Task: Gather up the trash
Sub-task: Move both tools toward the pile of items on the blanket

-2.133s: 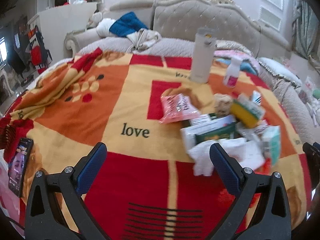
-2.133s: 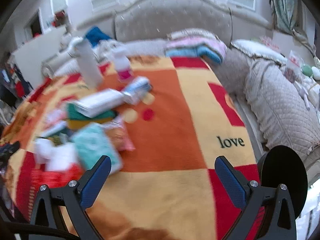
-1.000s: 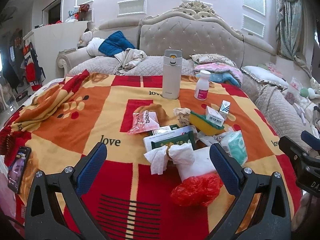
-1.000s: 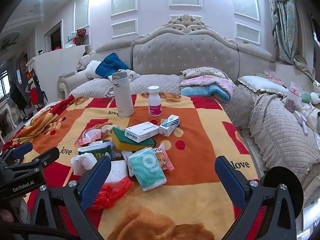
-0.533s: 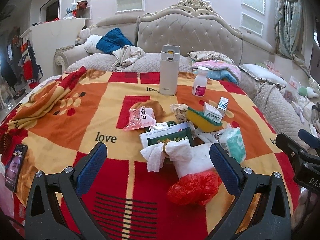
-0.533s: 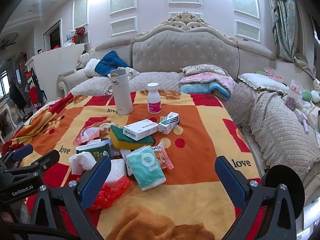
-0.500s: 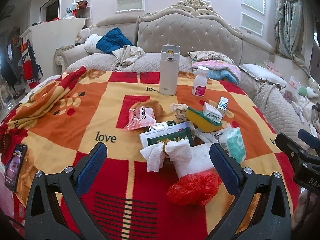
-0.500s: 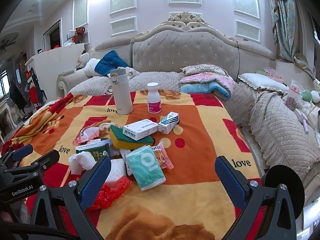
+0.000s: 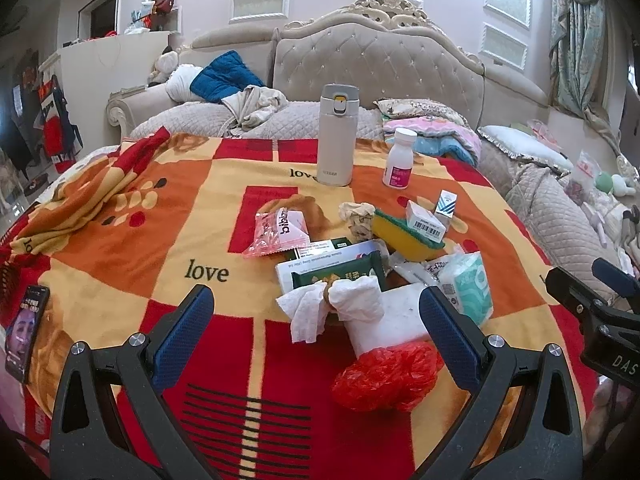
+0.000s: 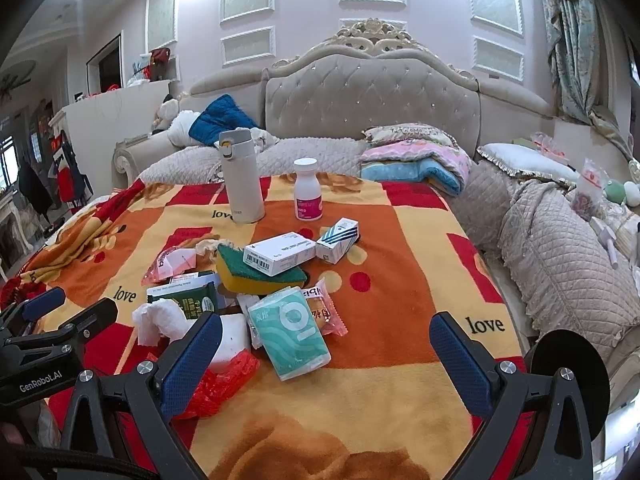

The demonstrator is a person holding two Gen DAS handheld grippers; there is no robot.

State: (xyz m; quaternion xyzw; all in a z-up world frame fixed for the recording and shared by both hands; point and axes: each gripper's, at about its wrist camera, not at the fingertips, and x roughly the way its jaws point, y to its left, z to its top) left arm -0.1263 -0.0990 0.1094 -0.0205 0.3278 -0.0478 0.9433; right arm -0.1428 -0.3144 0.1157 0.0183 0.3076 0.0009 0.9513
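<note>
A heap of litter lies on the red and orange blanket [image 9: 132, 240]: a red plastic bag [image 9: 386, 374] [image 10: 218, 384], crumpled white tissues [image 9: 332, 306] [image 10: 160, 320], a pink snack packet [image 9: 280, 232], a teal tissue pack [image 10: 289, 332] [image 9: 468, 286], a dark green packet [image 9: 340, 274], a yellow-green sponge [image 10: 256, 276] and white boxes [image 10: 280, 258]. My left gripper [image 9: 312, 320] is open and empty, hovering in front of the tissues and red bag. My right gripper [image 10: 326, 344] is open and empty, just before the teal pack.
A beige flask [image 9: 336, 136] [image 10: 242, 176] and a white pill bottle [image 9: 398, 158] [image 10: 307, 190] stand upright behind the heap. A phone [image 9: 26, 332] lies at the blanket's left edge. Quilted bedding [image 10: 560, 248] and pillows lie to the right, a tufted headboard [image 10: 372, 96] behind.
Both views swung and then steadied over the heap. In the last half second both grippers have crept slightly closer; the jaws stay open.
</note>
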